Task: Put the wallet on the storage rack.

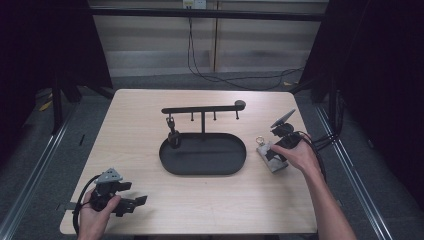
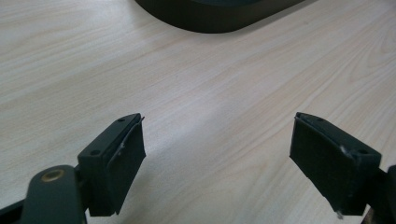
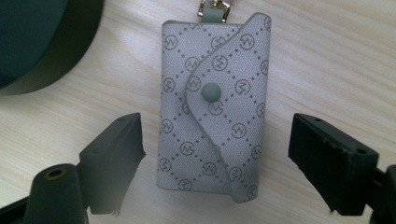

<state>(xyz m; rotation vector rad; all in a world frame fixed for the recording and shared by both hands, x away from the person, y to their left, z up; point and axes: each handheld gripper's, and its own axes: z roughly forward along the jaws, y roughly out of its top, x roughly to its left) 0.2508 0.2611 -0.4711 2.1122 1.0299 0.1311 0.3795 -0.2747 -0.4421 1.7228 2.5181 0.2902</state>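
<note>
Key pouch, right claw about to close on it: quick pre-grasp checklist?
1. Right claw open: ok, both pads stand apart from the pouch.
2. Key pouch between the pads: ok, roughly centred, lying flat on the table.
3. Snap flap shut: ok, button looks fastened.
4. Clearance from the black tray: ok, its rim sits beside the pouch, apart.
5. Ring at the pouch's far end free: cannot tell, cropped in the right gripper view.
6. Left claw out of the way: ok, open over bare table near the front edge.
</note>
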